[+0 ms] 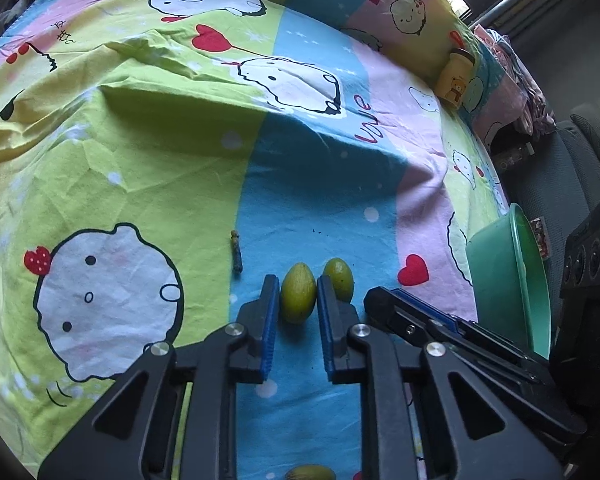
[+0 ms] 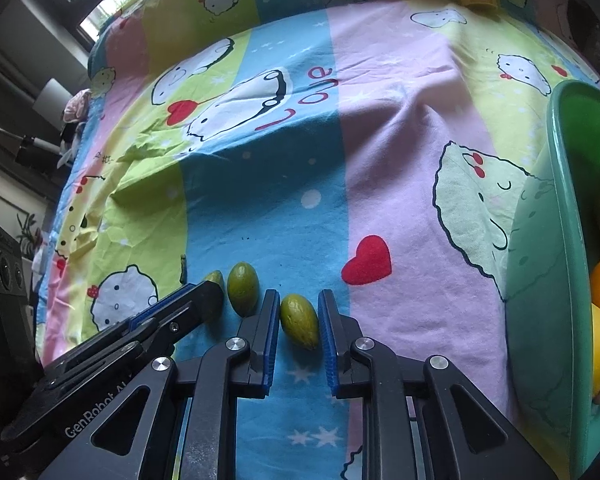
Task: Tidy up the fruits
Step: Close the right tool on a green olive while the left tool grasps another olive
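I see a soft, creased cotton sheet [image 1: 148,152], matt, printed with cartoons. My grippers are matt black plastic with ribbed blue rubbery pads [image 1: 270,344] and bright metal pivot pins [image 2: 236,344]. The green fruits [image 1: 298,298] look smooth and faintly waxy. At three o'clock, the green basin [image 2: 556,280] is glossy plastic.
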`<state>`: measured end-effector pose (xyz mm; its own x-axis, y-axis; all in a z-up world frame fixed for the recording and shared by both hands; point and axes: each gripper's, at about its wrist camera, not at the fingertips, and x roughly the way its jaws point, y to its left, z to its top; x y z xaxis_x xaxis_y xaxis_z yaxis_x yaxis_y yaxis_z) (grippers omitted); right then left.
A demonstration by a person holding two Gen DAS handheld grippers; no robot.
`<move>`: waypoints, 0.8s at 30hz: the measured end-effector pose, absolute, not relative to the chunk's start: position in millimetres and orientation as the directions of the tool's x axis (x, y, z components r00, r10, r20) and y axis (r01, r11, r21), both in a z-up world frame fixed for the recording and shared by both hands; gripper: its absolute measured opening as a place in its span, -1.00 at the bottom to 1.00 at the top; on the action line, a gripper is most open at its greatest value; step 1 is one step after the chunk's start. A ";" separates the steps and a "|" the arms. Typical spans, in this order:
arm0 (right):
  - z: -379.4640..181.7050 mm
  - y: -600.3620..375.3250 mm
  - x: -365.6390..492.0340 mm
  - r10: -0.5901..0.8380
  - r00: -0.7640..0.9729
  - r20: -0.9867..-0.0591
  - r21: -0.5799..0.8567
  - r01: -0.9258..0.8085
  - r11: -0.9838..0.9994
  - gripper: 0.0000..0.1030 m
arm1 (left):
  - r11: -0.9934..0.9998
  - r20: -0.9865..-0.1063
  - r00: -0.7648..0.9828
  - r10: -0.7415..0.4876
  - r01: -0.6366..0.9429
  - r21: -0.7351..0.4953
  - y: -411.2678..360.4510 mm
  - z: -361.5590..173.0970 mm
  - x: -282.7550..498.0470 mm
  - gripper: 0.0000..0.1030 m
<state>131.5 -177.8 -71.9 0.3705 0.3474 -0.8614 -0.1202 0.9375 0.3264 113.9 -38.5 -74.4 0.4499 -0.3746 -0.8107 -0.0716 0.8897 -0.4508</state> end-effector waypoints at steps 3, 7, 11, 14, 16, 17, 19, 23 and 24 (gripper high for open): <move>-71.7 -177.4 130.5 0.346 0.371 -0.862 0.325 -0.119 0.938 -0.58 | 0.899 -0.817 0.454 -0.356 -0.073 -0.432 -40.2 -73.1 113.2 -0.65; -67.1 -179.2 127.4 0.367 0.376 -0.851 0.346 -0.124 0.930 -0.58 | 0.914 -0.818 0.478 -0.321 -0.070 -0.399 -40.5 -66.7 109.4 -0.65; -57.8 -183.4 121.9 0.377 0.400 -0.835 0.356 -0.131 0.925 -0.58 | 0.925 -0.800 0.520 -0.297 -0.052 -0.378 -41.5 -52.3 101.3 -0.64; -48.3 -187.4 116.5 0.398 0.419 -0.816 0.375 -0.142 0.916 -0.58 | 0.929 -0.782 0.553 -0.289 -0.036 -0.369 -43.3 -41.8 93.6 -0.64; -40.0 -189.9 112.1 0.408 0.439 -0.801 0.381 -0.151 0.912 -0.58 | 0.936 -0.776 0.569 -0.273 -0.029 -0.351 -45.8 -35.4 88.0 -0.64; -35.6 -191.9 109.7 0.413 0.449 -0.792 0.386 -0.156 0.909 -0.58 | 0.940 -0.771 0.579 -0.264 -0.024 -0.340 -47.1 -31.9 85.7 -0.64; -27.2 -195.4 104.9 0.425 0.467 -0.775 0.396 -0.166 0.903 -0.58 | 0.948 -0.762 0.598 -0.248 -0.011 -0.317 -51.1 -24.1 80.7 -0.64; -10.1 -205.6 96.6 0.448 0.507 -0.736 0.419 -0.178 0.890 -0.58 | 0.956 -0.732 0.639 -0.239 0.021 -0.294 -59.1 -7.0 70.4 -0.64; -5.8 -209.1 94.1 0.453 0.517 -0.726 0.426 -0.179 0.887 -0.58 | 0.956 -0.725 0.646 -0.239 0.028 -0.291 -61.4 -2.7 68.1 -0.64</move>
